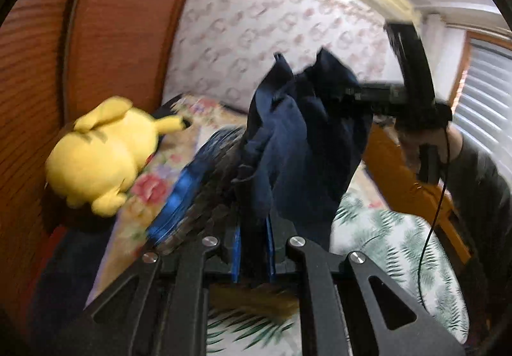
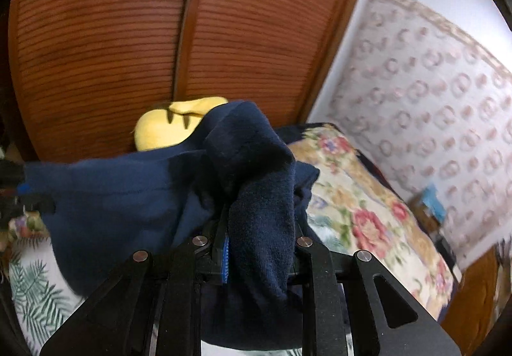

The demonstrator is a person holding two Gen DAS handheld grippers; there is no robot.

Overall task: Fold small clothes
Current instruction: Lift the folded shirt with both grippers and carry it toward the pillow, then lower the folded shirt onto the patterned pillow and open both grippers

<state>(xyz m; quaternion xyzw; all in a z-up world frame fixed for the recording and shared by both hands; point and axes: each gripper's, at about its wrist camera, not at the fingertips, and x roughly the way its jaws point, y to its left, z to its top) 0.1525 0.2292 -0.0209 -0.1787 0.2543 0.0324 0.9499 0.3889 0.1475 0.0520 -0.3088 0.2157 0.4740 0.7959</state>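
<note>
left wrist view: camera sits on the left gripper (image 1: 252, 247), looks forward along its fingers, tilted down; own black linkage fills the bottom of frame.
left view faces: wallpapered wall (image 1: 256, 36) at upper centre, louvred wooden door (image 1: 105, 36) at left, window blind (image 1: 483, 93) at right edge.
left view nearness: very close to navy garment (image 1: 297, 138), centre frame; right gripper (image 1: 352, 96) seen from outside at centre right.
right wrist view: on the right gripper (image 2: 256, 247), forward and down; linkage along the bottom.
right view faces: louvred door (image 2: 128, 45) across the top, wallpaper (image 2: 425, 93) at right.
right view nearness: garment (image 2: 128, 196) right against the lens, lower centre.
shared: garment, yellow plush toy (image 1: 102, 154) (image 2: 166, 128), floral bedspread (image 1: 153, 189) (image 2: 368, 215), leaf-print sheet (image 1: 393, 234) (image 2: 35, 292), door, wallpaper.
blur: both frames smeared.
</note>
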